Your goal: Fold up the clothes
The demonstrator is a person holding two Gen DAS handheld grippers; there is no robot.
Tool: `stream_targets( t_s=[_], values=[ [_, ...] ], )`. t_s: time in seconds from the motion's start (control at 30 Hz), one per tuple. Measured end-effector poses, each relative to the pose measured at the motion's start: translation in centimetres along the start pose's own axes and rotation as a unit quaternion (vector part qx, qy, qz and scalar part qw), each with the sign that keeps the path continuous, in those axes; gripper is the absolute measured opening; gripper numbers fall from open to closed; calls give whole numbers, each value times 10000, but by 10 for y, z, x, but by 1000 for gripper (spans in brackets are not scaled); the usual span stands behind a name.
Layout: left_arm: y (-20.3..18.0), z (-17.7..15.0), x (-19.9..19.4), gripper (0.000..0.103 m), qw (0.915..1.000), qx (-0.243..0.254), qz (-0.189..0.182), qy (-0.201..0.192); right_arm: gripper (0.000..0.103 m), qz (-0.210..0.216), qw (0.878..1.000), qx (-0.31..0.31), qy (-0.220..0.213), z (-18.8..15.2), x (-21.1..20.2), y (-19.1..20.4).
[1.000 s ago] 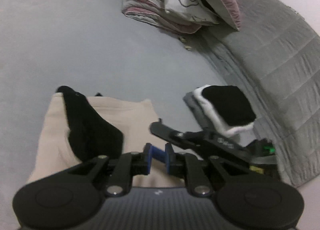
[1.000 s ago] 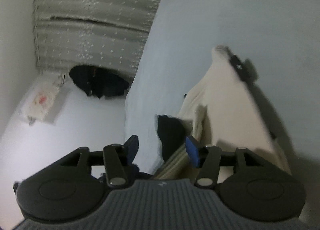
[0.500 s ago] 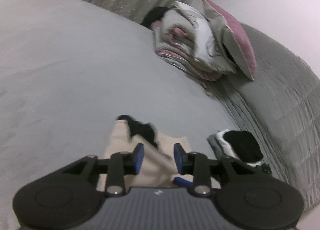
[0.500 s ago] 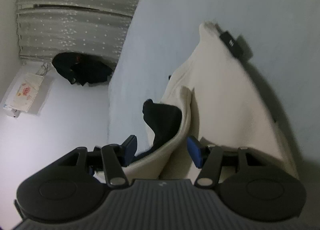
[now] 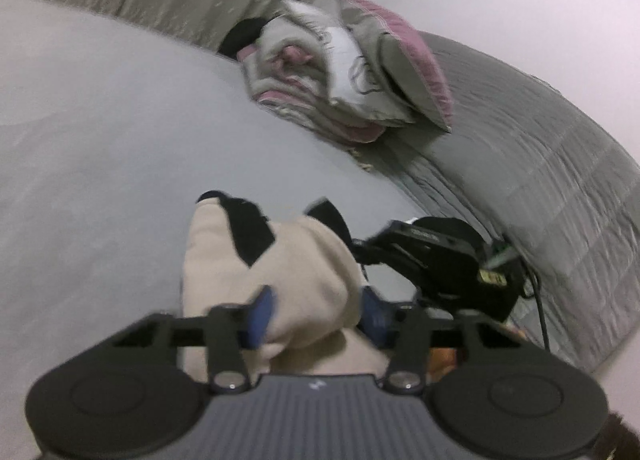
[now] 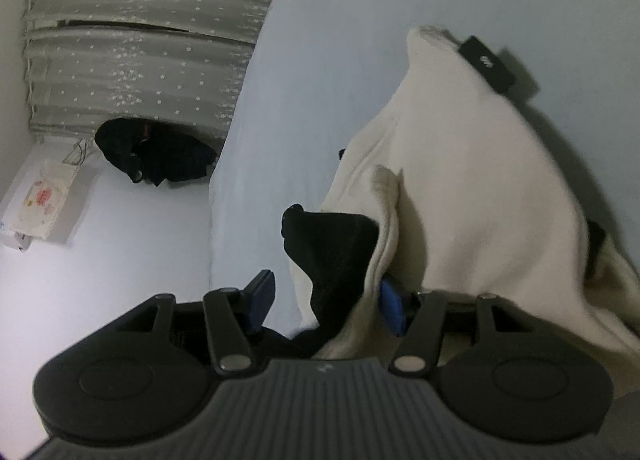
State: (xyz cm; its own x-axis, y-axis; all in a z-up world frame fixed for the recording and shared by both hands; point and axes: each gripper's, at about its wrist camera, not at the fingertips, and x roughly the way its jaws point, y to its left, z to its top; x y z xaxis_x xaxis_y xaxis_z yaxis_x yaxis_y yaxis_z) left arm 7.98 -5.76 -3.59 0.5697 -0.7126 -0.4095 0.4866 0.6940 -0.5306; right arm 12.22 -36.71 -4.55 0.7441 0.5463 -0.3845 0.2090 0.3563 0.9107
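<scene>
Only rightward, perhaps floor clutter.

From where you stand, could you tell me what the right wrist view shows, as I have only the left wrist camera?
Observer: The cream garment drapes over the right gripper, and its black part hangs between the jaws, which are closing.
Operator: Thank you. Do both pads press the cloth?
Observer: No; the pad on the picture's left stands clear, with bare bed sheet behind it.
Operator: Is anything lying beyond the bed on that side?
Observer: Yes, a dark heap of clothing lies on the floor below a starred curtain.
</scene>
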Motion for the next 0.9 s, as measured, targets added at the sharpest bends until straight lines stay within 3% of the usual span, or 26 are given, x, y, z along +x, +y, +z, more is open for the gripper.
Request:
stream_targets(
  t_s=[0.03, 0.07, 0.3, 0.4, 0.47, 0.6, 0.77, 0.83, 0.9],
  values=[
    [-3, -3, 3, 1, 9999, 69, -79, 28, 35, 71, 10000, 7, -55, -2, 1, 0],
    [-7, -5, 7, 0, 9998, 133, -162, 63, 16, 150, 9998, 20, -104, -3, 2, -1],
    [-50, -28, 22, 0, 9939, 999, -428, 211, 13, 407, 9958, -642, -511, -2, -18, 17],
    [-62, -33, 26, 0, 9905, 1267, -392, 364, 13, 275, 9952, -793, -500, 0, -25, 17],
    [-62, -32, 23, 5, 9903, 1306, -221, 409, 15, 150, 9961, -763, -415, 0, -24, 12],
    [-46, -24, 5, 46, 9934, 1070, 275, 309, 19, 15, 9983, -533, -221, 0, -16, 3],
    [-17, -12, -28, 65, 9886, 817, 1259, -85, 19, -123, 9973, -676, -243, -3, -15, 5],
    [-9, -8, -35, 77, 9844, 832, 1531, -256, 19, -156, 9976, -643, -224, -4, -14, 4],
    [-4, -1, -28, 77, 9849, 796, 1524, -224, 19, -152, 9980, -584, -211, -4, -14, 2]
  ],
)
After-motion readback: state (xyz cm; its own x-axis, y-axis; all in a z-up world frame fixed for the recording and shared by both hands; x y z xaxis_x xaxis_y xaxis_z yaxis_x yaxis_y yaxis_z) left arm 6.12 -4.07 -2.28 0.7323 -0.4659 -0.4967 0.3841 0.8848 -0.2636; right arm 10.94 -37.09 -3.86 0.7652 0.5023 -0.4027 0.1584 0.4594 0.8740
